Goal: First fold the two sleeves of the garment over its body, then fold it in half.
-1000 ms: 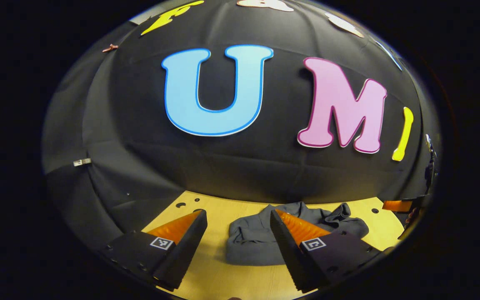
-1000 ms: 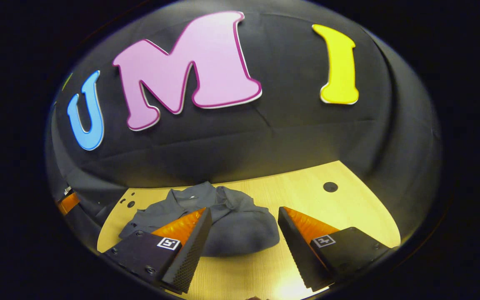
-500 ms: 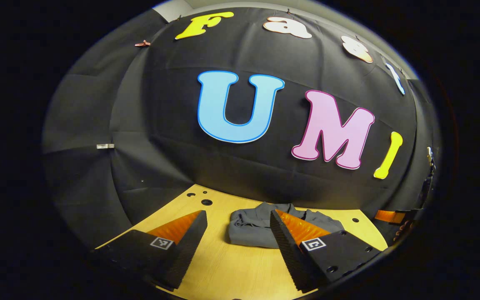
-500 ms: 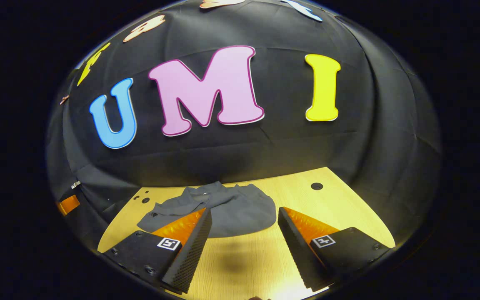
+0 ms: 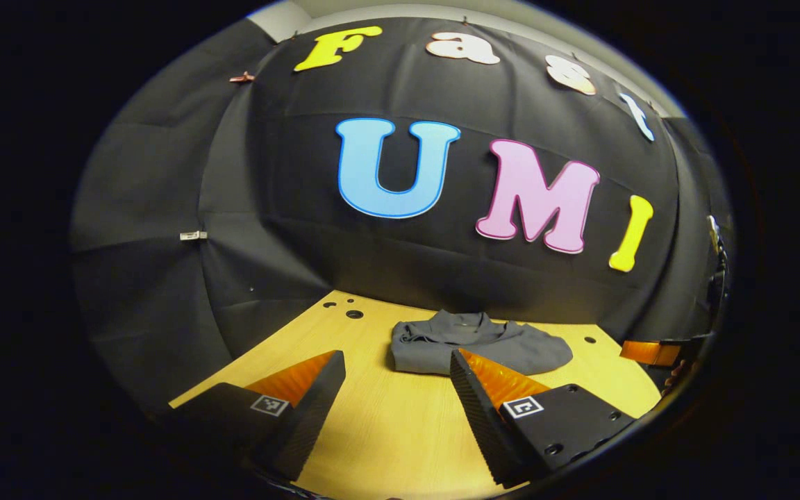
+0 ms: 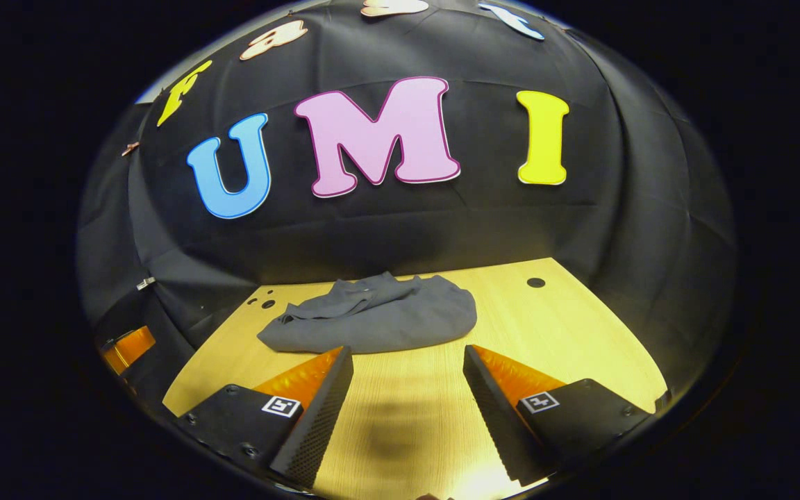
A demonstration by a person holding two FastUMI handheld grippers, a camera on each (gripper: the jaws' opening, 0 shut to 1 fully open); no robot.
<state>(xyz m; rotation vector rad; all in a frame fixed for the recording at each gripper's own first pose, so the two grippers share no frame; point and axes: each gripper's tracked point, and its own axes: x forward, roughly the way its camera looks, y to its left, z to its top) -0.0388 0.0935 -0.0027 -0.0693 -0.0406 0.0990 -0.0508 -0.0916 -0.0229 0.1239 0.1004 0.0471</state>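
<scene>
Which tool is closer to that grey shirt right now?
Roughly equal, the left tool perhaps slightly nearer. Both are open and pulled back from the grey shirt, touching nothing; the right tool shows bare table between.

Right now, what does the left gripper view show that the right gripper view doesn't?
Left gripper view: the open left gripper, one finger overlapping the near edge of the grey cloth garment in the picture, and the right gripper at the right edge. Right gripper view: the open right gripper, the garment beyond its fingertips, a dark shadow between them, the left gripper at the left edge. Both: the garment ungripped on the light wooden table.
</scene>
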